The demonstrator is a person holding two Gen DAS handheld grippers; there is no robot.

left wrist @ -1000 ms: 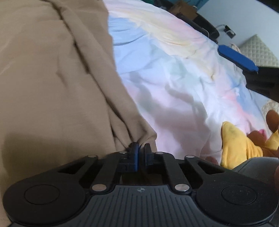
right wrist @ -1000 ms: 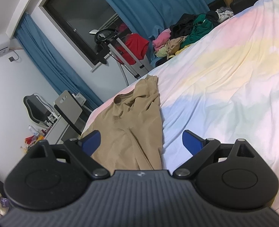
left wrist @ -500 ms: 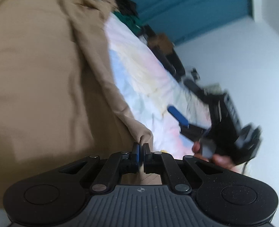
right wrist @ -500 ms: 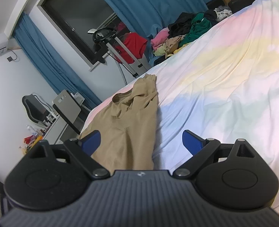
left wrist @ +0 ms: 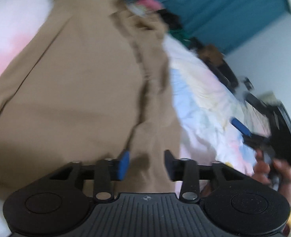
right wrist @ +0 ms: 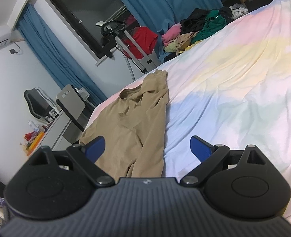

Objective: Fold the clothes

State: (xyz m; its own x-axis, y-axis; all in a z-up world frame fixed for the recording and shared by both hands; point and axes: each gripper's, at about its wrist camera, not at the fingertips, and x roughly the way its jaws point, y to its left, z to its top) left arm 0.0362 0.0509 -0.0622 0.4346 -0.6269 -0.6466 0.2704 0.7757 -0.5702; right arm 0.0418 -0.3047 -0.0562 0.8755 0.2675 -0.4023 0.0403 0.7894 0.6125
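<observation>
A tan shirt (left wrist: pixel 82 90) lies spread on the pastel bedsheet (left wrist: pixel 200 106), one side folded over onto itself. My left gripper (left wrist: pixel 146 163) hovers just above the shirt's near edge. Its jaws are opening, and the cloth lies below them with no pad pressing on it. In the right wrist view the same tan shirt (right wrist: pixel 133 130) lies at the bed's left side, its collar at the far end. My right gripper (right wrist: pixel 147 148) stands wide open above the shirt's near end, holding nothing. The right gripper (left wrist: pixel 242 128) and the hand (left wrist: pixel 268 169) on it show blurred at the left wrist view's right edge.
A heap of mixed clothes (right wrist: pixel 200 29) sits at the bed's far end. Blue curtains (right wrist: pixel 165 2), a stand with a red garment (right wrist: pixel 143 41), a chair (right wrist: pixel 38 104) and a desk (right wrist: pixel 52 126) stand beyond the bed's left edge. The bedsheet (right wrist: pixel 244 90) stretches bare to the right.
My left gripper carried the shirt's edge leftwards over the shirt, then let it go and its jaws parted. The right gripper stayed still and open.
</observation>
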